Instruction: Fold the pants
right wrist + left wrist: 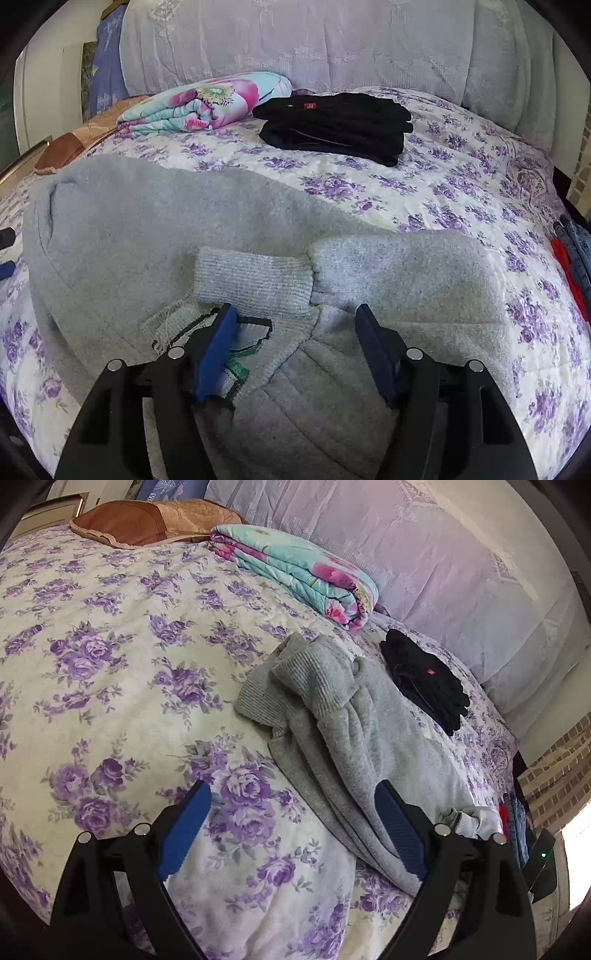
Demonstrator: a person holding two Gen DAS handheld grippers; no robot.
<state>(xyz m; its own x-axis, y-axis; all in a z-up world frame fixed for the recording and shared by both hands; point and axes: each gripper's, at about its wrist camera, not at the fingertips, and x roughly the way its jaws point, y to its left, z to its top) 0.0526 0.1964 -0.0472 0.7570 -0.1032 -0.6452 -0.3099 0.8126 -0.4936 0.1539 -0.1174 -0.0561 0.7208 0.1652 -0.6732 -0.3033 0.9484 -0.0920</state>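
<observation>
Floral bedspread [110, 657], folded quilt [295, 572], brown pillow [147, 520]

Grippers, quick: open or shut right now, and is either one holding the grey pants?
Left gripper: open, holding nothing, beside the grey pants.
Right gripper: open, holding nothing, over the pants' ribbed cuffs.

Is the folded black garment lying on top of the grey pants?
No, the black garment lies apart on the floral bedspread, with bare bedspread showing between it and the grey pants.
</observation>
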